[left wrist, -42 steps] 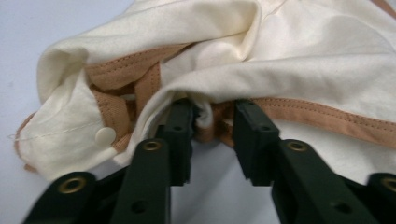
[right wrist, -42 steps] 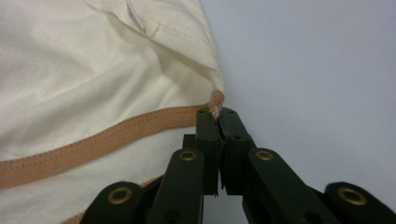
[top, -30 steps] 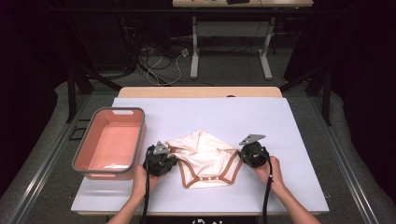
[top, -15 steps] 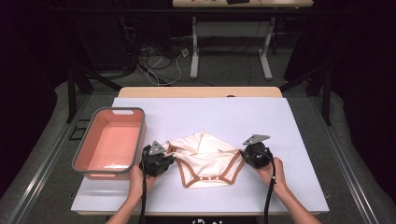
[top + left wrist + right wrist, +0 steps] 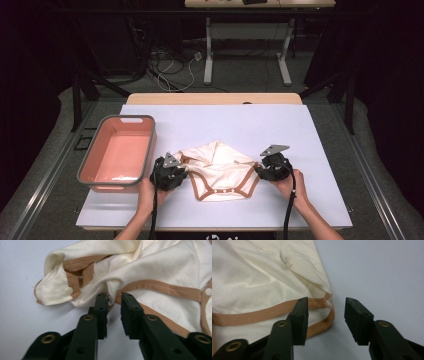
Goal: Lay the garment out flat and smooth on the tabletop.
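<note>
I am working two hand-held grippers over a white table (image 5: 310, 125), and the job in hand appears to be handling a baby bodysuit (image 5: 220, 170), perhaps folding it or moving it. The bodysuit lies near the front edge of the table, roughly in the middle, between my two hands. To its left, just beside my left hand, stands a pink tub (image 5: 100, 175) with a grey rim, and nothing lies in it. My left gripper (image 5: 113, 305) sits at the garment's left side; its jaws stand narrowly apart, with a fold of cloth and tan binding at their tips, not yet pinched shut as far as I can judge. My right gripper (image 5: 325, 312) is at the garment's right corner, jaws wide apart, straddling the point where the tan trim loops round; nothing is held yet. I judge the work to be at an early stage: both grippers are lined up on opposite edges, but the grasp, the lift and whatever follows are all left to do. The bodysuit is cream cotton, soft and thin, edged with tan binding and set with small pale snap buttons (image 5: 68, 291). It lies rumpled, its far part bunched into folds, its near part flatter, and will sag when lifted.
</note>
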`<state>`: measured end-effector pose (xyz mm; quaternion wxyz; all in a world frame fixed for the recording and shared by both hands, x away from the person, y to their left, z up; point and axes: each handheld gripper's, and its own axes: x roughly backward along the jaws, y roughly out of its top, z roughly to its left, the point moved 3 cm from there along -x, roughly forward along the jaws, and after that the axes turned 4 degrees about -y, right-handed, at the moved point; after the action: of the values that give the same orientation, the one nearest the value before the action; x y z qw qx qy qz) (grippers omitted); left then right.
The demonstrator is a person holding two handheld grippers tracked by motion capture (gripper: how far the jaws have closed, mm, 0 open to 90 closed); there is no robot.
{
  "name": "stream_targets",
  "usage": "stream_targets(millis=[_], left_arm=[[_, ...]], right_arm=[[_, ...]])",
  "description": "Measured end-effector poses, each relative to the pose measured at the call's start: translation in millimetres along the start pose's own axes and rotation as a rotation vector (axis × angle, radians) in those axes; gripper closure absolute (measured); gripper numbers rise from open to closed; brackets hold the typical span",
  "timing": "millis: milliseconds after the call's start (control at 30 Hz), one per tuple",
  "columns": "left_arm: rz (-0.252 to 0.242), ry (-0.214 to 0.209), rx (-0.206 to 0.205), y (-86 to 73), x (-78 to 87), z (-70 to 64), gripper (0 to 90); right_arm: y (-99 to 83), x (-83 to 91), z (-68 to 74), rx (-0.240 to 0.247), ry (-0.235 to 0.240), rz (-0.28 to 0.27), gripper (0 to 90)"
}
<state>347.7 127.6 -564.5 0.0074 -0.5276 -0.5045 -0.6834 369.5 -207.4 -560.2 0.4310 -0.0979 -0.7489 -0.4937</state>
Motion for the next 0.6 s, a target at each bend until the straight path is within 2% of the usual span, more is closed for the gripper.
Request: stream_targets(millis=[100, 133, 167, 200, 233, 300, 333, 400, 467, 600], left_arm=[[0.001, -0.007, -0.012, 1.1, 2.1, -4.1, 57.9], [0.001, -0.009, -0.019, 1.8, 2.7, -5.9, 52.4], [-0.002, -0.017, -0.023, 2.5, 3.2, -7.9, 52.4], [-0.004, -0.023, -0.032, 3.2, 3.8, -10.0, 44.0], [-0.010, -0.030, -0.034, 4.0, 3.9, -12.6, 40.9], [-0.021, -0.065, -0.059, 5.3, 4.6, -17.2, 39.0], [-0.024, -0.072, -0.060, 5.8, 4.4, -19.7, 34.8], [-0.021, -0.098, -0.069, 6.1, 3.4, -24.0, 30.8], [-0.017, -0.096, -0.083, 6.1, 2.6, -28.4, 25.2], [-0.016, -0.123, -0.111, 7.5, -0.2, -37.7, 21.2]], right_arm=[[0.1, 2.6, 2.3, -0.002, 0.023, -0.006, 47.2], [0.5, 4.6, 5.5, 0.004, 0.041, -0.008, 42.3], [0.5, 4.6, 5.5, 0.004, 0.041, -0.008, 42.3], [0.9, 5.8, 9.1, 0.016, 0.074, -0.011, 38.6], [1.0, 6.8, 11.5, 0.019, 0.084, -0.007, 36.1], [1.3, 7.6, 13.8, 0.027, 0.101, -0.007, 33.4], [1.2, 8.8, 19.4, 0.050, 0.145, -0.002, 28.3], [-0.5, 12.3, 26.7, 0.066, 0.180, -0.001, 26.7], [-1.4, 13.8, 30.3, 0.076, 0.191, 0.001, 25.3], [-0.5, 17.4, 45.8, 0.108, 0.253, 0.004, 21.7]])
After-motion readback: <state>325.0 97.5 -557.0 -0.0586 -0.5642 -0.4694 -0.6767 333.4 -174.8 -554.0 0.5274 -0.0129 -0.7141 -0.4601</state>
